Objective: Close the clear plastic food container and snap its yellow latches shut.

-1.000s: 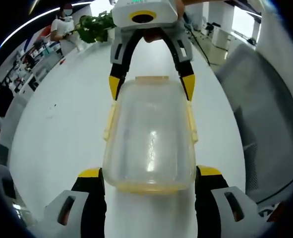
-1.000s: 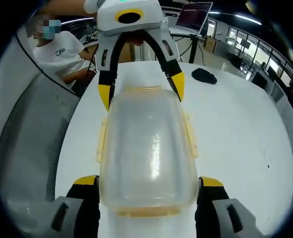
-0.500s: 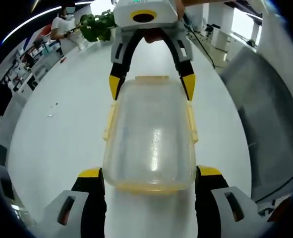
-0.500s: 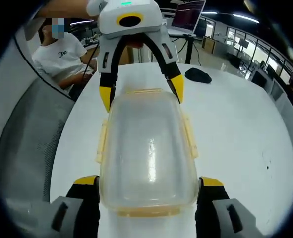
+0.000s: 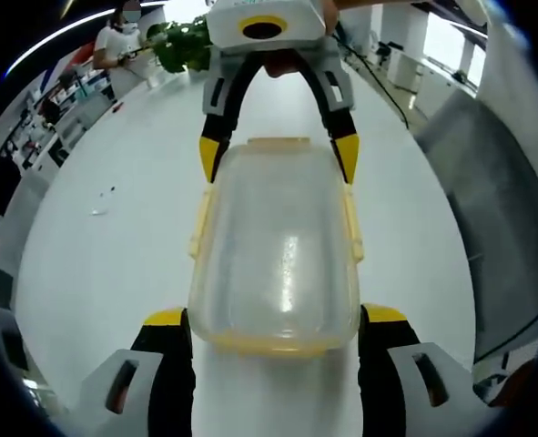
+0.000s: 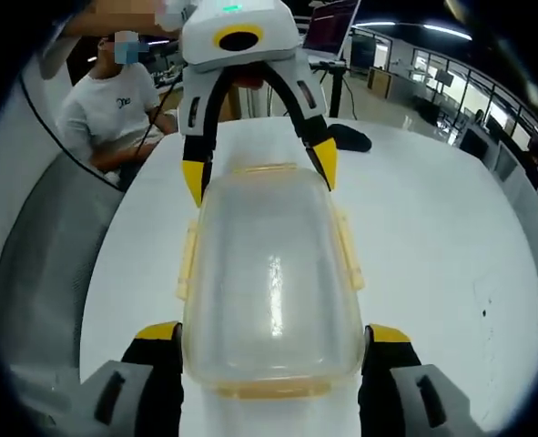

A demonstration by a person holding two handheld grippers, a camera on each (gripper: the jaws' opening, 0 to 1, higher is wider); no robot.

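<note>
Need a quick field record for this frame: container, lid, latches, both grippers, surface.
container: clear plastic food container, held between both grippers, one at each end
lid: on
latches: yellow latches on long sides; locked or not, cannot tell
left gripper: jaws straddle near end
right gripper: jaws straddle opposite end
surface: white table below
background: person in white shirt

White table [image 5: 114, 237], green plant [image 5: 182, 45], seated person [image 6: 114, 100], laptop [image 6: 328, 18], grey chair [image 6: 41, 246]
</note>
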